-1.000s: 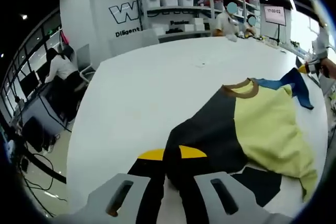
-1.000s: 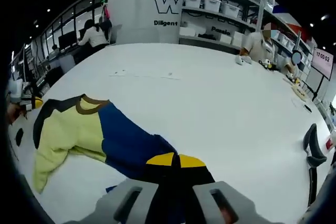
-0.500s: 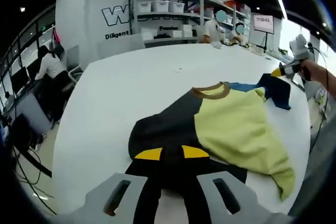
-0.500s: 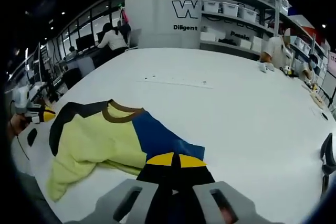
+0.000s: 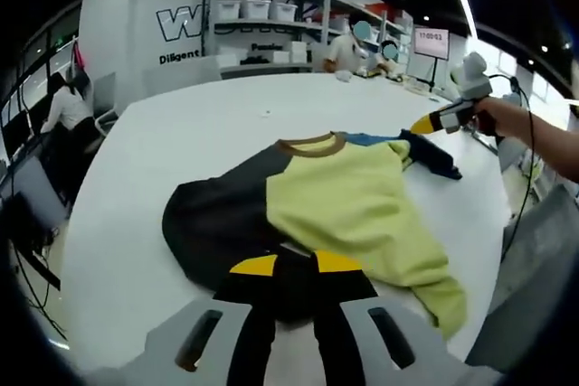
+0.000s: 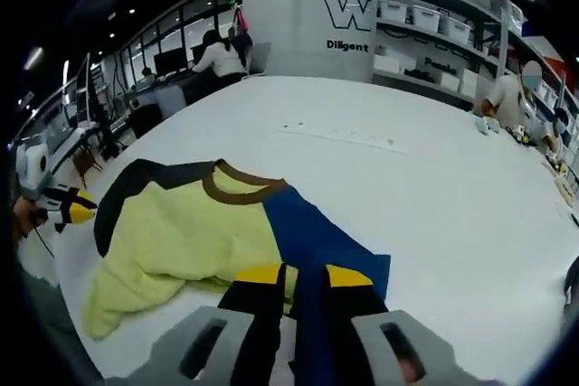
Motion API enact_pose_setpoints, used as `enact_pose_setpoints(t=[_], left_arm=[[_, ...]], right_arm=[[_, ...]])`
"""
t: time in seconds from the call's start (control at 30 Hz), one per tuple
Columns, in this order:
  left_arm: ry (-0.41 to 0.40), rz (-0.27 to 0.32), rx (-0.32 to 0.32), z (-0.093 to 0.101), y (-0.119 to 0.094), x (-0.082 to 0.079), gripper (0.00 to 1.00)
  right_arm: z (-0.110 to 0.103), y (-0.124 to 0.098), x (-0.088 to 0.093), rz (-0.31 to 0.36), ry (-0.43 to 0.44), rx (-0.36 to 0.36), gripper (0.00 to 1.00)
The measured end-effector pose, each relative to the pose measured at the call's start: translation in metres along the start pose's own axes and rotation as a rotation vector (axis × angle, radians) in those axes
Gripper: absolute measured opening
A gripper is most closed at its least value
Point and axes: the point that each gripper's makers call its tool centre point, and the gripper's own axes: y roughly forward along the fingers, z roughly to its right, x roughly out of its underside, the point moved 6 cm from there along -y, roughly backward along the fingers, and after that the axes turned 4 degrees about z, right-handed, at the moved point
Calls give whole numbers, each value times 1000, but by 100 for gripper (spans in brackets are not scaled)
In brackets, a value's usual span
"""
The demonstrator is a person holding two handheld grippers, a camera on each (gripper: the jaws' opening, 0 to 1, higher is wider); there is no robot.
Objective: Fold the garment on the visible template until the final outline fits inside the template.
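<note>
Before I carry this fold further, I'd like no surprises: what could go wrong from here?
1. The left tool pinches only the dark sleeve edge of the shirt; the cloth could slip free.
2. The right tool likewise holds just the blue sleeve.
3. The yellow body lies bunched near the table edge, so folding may set creases or drag it off.

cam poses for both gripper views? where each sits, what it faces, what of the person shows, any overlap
Left gripper view: rides the left gripper, shut on the shirt's dark sleeve, facing the shelves; the person's right hand shows.
Right gripper view: rides the right gripper, shut on the blue sleeve, facing across the white table; the left hand shows at the left edge.
Shared: the shirt, table, shelves.
</note>
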Motion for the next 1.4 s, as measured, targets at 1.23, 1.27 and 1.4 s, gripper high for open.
enact_pose_setpoints(t=[1.23,1.27,1.4], left_arm=[[30,-223,362,126,-4,53,29],[32,-230,358,126,-3,54,28],[49,-250,345,128,0,59,23]], right_arm=[[-40,-20,9,49,4,-72,25],[-39,-21,9,51,7,-71,25],[-38,-24,10,57,16,-65,25]])
